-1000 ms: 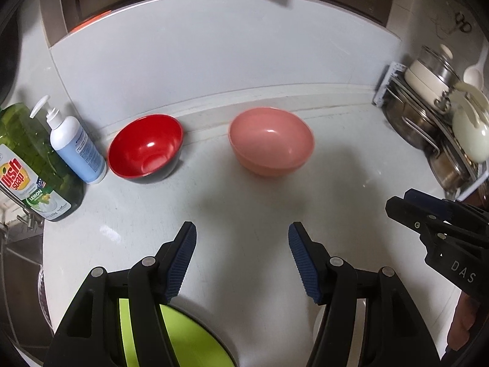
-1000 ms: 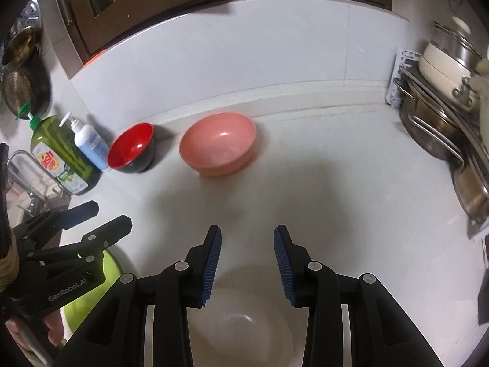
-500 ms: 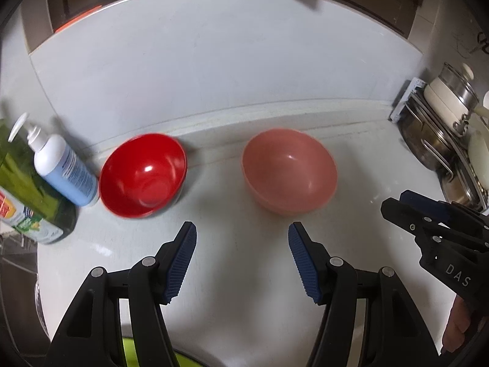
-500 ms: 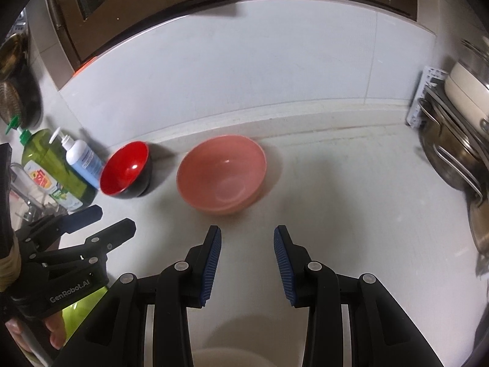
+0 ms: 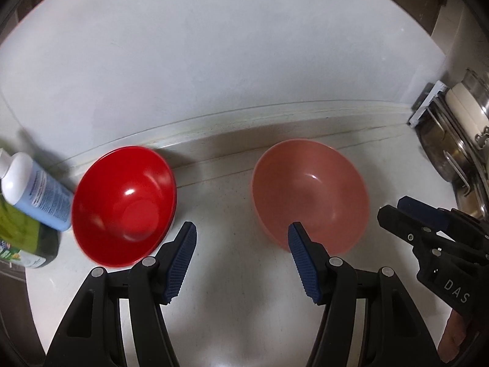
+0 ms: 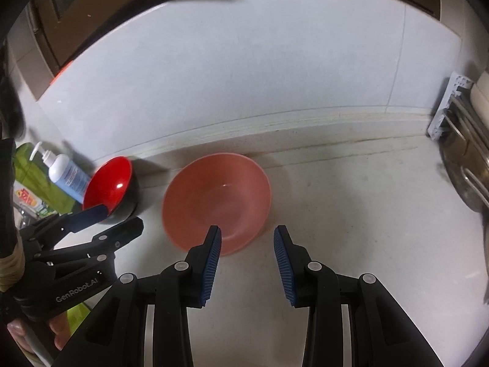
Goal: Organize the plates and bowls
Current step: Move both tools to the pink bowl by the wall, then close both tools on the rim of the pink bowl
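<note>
red bowl [image 5: 125,195] beside pink bowl [image 5: 308,195], both tools open, empty

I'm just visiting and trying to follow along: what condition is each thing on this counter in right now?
Red bowl: upright, empty, untouched.
Pink bowl: upright, empty, free on the counter.
Left gripper: jaws open, holding nothing.
Right gripper: jaws open, holding nothing.
White pump bottle: standing, beside the red bowl.
Green dish soap bottle: partly out of frame.
</note>
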### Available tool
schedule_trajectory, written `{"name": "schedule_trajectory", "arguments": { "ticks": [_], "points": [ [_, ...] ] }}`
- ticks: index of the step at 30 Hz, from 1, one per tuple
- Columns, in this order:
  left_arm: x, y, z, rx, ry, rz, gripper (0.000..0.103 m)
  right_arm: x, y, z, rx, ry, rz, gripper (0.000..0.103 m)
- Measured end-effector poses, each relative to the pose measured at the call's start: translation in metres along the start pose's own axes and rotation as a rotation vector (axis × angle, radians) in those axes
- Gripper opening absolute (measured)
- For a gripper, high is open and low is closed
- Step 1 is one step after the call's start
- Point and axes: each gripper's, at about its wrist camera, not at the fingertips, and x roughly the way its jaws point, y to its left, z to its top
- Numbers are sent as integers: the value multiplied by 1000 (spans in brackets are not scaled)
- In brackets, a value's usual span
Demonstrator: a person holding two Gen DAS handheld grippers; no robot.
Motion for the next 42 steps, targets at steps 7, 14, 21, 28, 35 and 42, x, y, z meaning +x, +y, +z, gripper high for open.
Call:
{"name": "schedule_trajectory", "arguments": {
  "ticks": [7,14,21,28,35,42],
  "points": [
    [26,-5,15,11,20,23,57,30,-12,8,20,39,2,37],
    [51,-9,22,25,48,22,49,53,-22,16,61,61,-1,37],
    [69,-11,24,41,71,15,25,69,-22,16,65,95,1,27],
    [75,-18,27,57,71,-2,11,77,-22,17,90,107,7,12],
    [63,-18,23,49,49,1,11,79,-24,18,128,118,26,11],
    [26,-21,10,57,8,-19,11,58,-22,14,151,112,37,10]
  ]
}}
